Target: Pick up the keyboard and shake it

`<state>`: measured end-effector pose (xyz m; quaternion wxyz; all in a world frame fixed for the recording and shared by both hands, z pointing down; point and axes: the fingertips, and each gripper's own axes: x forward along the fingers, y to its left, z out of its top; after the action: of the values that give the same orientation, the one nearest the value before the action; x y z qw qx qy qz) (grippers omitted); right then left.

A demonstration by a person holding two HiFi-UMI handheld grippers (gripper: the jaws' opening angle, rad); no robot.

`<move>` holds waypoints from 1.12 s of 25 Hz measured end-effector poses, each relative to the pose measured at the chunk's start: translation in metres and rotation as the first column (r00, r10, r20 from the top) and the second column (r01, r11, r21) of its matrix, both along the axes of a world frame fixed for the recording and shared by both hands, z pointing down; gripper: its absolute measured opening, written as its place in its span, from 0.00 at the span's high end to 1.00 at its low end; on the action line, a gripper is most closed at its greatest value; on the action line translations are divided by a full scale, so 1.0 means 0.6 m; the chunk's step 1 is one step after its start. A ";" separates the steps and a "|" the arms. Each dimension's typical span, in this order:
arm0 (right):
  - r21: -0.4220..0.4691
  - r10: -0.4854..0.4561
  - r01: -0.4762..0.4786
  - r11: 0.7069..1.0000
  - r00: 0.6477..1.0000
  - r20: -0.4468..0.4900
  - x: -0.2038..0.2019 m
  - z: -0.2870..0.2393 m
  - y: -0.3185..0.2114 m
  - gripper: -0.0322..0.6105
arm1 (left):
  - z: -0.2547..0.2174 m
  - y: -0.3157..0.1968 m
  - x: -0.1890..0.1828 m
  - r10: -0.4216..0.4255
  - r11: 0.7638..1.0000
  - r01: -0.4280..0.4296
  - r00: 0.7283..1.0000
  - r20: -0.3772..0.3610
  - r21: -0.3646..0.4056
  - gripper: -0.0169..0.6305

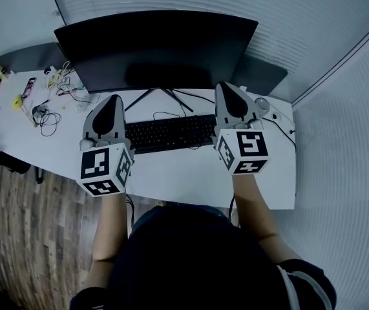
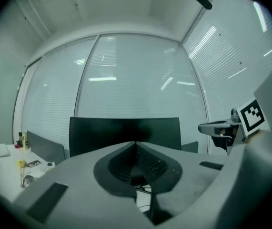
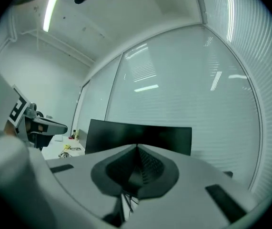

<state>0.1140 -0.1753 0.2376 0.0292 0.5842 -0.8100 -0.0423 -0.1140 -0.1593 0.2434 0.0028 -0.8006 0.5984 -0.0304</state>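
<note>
The keyboard (image 1: pixel 171 133) is lying flat on the white desk (image 1: pixel 184 173), just in front of the big dark monitor (image 1: pixel 158 47). Its long side is running from left to right, the same way as the desk's front edge. Its keys are facing up.

The left gripper (image 1: pixel 112 101) is hanging over the keyboard's left end, and the right gripper (image 1: pixel 228 88) is hanging over its right end. Both ends are hiding under them, so I cannot tell if anything is touching there. Both grippers are pointing away from the person, toward the monitor.

Only the head view is showing the keyboard. It is also showing the loose cables (image 1: pixel 45 115) on the left part of the desk and the wooden floor (image 1: pixel 16 237).

The left gripper view is looking straight along its jaws. They are squeezing tight together with nothing between them. The monitor is standing behind them, and the right gripper is showing off to the side.

The right gripper view is showing the same thing for its own jaws. They are pressing together and holding nothing, with the left gripper off to the side.
</note>
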 end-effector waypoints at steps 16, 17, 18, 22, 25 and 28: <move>0.062 0.021 -0.023 0.998 1.000 0.022 -0.036 -0.014 0.066 0.91 | -0.024 0.053 -0.006 0.060 0.996 -0.058 0.998 -0.030 0.070 0.94; 0.061 0.027 -0.028 0.998 0.999 0.026 -0.037 -0.011 0.070 0.91 | -0.021 0.054 -0.009 0.064 0.996 -0.062 0.997 -0.033 0.069 0.94; 0.059 0.032 -0.034 0.998 0.999 0.030 -0.038 -0.008 0.073 0.91 | -0.017 0.056 -0.012 0.067 0.996 -0.065 0.997 -0.036 0.068 0.94; 0.048 0.046 -0.048 0.998 0.998 0.036 -0.038 0.003 0.084 0.91 | -0.009 0.058 -0.017 0.077 0.995 -0.074 0.996 -0.049 0.063 0.94; 0.045 0.049 -0.051 0.998 0.998 0.041 -0.033 0.003 0.083 0.91 | -0.011 0.057 -0.014 0.079 0.995 -0.075 0.996 -0.050 0.069 0.94; 0.045 0.052 -0.054 0.998 0.998 0.044 -0.027 0.004 0.078 0.91 | -0.012 0.051 -0.008 0.082 0.994 -0.078 0.995 -0.052 0.071 0.94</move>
<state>0.0977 -0.1282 0.2400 -0.0005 0.6066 -0.7936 -0.0474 -0.1190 -0.1285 0.2363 0.0151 -0.8240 0.5663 0.0124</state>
